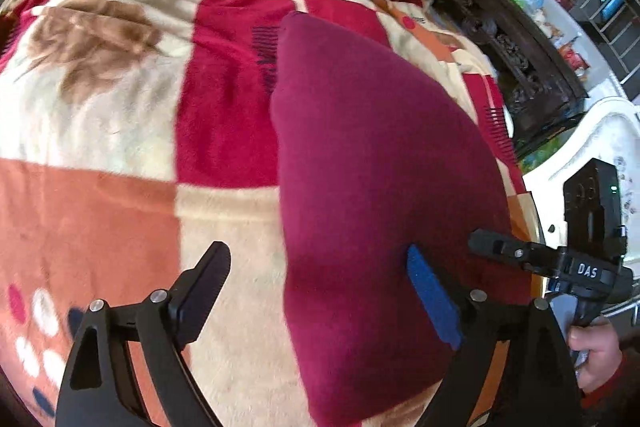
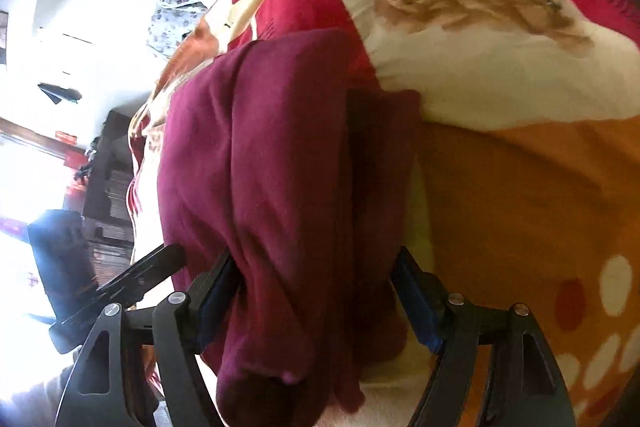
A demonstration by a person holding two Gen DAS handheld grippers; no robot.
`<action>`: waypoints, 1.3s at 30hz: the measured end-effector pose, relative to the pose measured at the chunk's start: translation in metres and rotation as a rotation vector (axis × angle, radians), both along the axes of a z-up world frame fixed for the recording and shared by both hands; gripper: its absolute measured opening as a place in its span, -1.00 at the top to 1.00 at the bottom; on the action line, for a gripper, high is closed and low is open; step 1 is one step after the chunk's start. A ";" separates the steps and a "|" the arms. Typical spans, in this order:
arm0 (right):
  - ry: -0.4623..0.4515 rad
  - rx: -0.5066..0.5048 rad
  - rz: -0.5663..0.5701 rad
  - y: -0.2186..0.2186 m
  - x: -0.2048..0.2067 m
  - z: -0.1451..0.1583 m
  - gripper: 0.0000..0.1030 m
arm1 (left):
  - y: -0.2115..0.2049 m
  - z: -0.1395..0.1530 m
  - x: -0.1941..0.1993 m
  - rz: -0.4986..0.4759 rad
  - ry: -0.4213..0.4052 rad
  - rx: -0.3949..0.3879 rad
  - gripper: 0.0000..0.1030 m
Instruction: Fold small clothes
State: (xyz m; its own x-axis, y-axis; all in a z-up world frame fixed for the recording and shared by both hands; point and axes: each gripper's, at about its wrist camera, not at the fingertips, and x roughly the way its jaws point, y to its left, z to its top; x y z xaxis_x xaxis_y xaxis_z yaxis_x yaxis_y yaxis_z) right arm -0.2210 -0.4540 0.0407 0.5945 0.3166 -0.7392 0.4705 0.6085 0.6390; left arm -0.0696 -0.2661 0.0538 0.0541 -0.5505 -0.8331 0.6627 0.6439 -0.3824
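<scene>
The maroon garment (image 1: 380, 167) lies lengthwise away from both wide-open grippers (image 1: 316, 299) (image 2: 316, 303), its near end between their jaws.

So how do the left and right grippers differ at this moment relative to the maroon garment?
The left gripper stands open over the garment's edge: one finger lies above patterned blanket, the other above maroon cloth. The right gripper straddles a bunched fold of the garment, cloth filling the gap between its fingers, though the pads do not visibly press it. Both are wide open and angled down at the same garment.
</scene>
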 end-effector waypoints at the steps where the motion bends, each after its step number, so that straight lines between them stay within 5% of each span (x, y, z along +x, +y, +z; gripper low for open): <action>1: -0.008 0.015 -0.002 -0.001 0.002 -0.004 -0.58 | -0.004 -0.003 0.001 -0.012 0.010 -0.014 -0.74; 5: -0.038 0.048 -0.007 0.002 0.006 -0.010 -0.38 | -0.020 -0.020 0.006 -0.052 0.080 -0.060 -0.75; 8: -0.045 0.054 0.006 0.006 0.002 0.000 -0.08 | -0.023 -0.023 0.004 -0.076 0.124 -0.099 -0.39; 12: -0.062 0.046 0.065 0.021 0.001 0.025 -0.02 | -0.011 -0.007 -0.002 -0.115 0.108 -0.123 0.00; 20: -0.068 0.116 0.175 0.105 0.003 0.042 -0.02 | 0.070 0.028 -0.014 -0.120 0.076 -0.059 0.01; 26: 0.100 0.084 0.216 0.147 0.000 0.004 -0.16 | 0.109 -0.015 -0.018 -0.105 0.073 0.123 -0.13; 31: 0.069 -0.021 0.198 0.137 -0.018 0.049 -0.16 | 0.117 0.001 -0.017 -0.037 0.004 0.144 -0.24; 35: -0.028 -0.120 0.251 0.144 0.004 0.093 -0.12 | 0.119 0.017 -0.012 0.012 -0.048 0.149 -0.25; 39: -0.037 -0.161 0.377 0.177 0.026 0.089 -0.02 | 0.109 0.010 -0.012 0.018 -0.058 0.196 -0.25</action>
State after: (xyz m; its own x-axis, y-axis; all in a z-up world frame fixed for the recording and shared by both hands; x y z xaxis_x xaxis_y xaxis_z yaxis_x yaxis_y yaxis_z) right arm -0.1949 -0.2774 0.1298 0.4867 0.3990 -0.7771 0.1739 0.8275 0.5338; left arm -0.0819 -0.1572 0.0633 0.1133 -0.3767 -0.9194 0.6675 0.7142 -0.2104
